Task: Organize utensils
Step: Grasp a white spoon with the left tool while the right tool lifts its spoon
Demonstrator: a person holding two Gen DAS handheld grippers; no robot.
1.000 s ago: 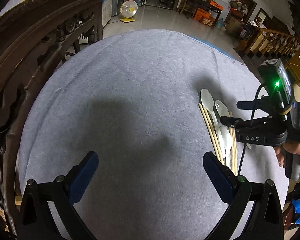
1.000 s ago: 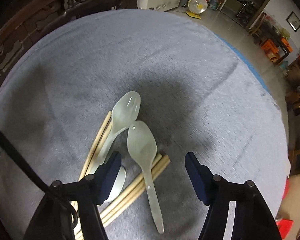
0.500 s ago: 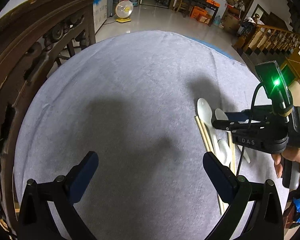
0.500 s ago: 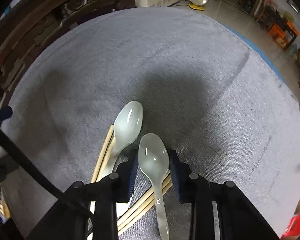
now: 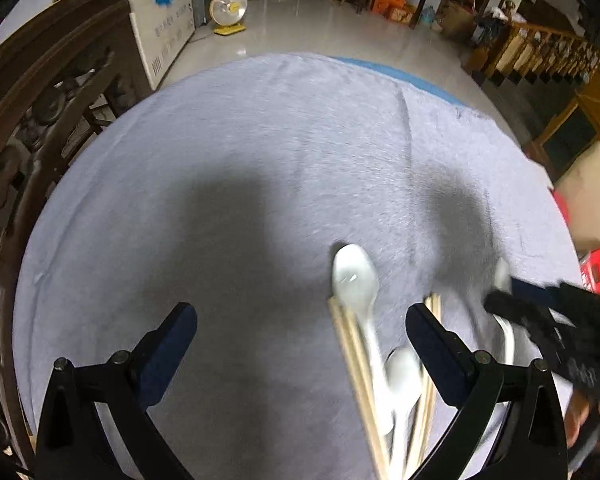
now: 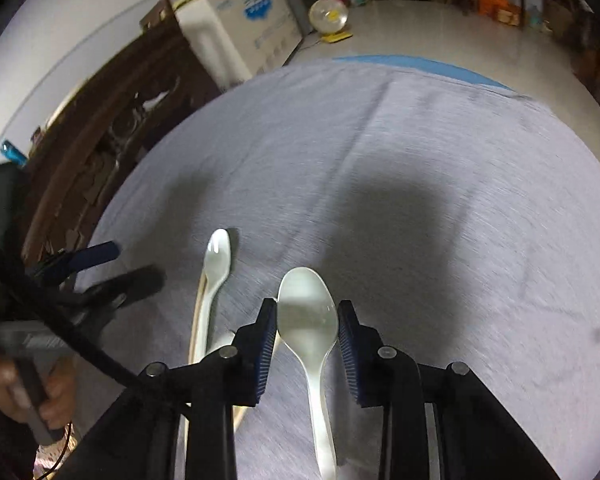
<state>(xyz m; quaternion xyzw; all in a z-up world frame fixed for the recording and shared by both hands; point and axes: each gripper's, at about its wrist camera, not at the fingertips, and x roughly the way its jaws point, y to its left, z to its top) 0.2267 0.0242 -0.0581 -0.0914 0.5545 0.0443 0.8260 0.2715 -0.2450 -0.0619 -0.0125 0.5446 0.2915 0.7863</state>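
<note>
The right tool point(image 6: 307, 330) has just closed its jaws and now pinches a pale translucent spoon point(image 6: 307, 316) by the sides of its bowl, the handle trailing back between the fingers above the grey cloth-covered tabletop point(image 6: 440, 152). A second white spoon point(image 5: 356, 280) lies on the tabletop with a bundle of wooden chopsticks point(image 5: 356, 364) beside and partly under it, a further spoon bowl point(image 5: 402, 366) showing blurred among them. The left tool point(image 5: 300, 334) stands spread wide above this pile, its pads touching nothing, near the right tool
</note>
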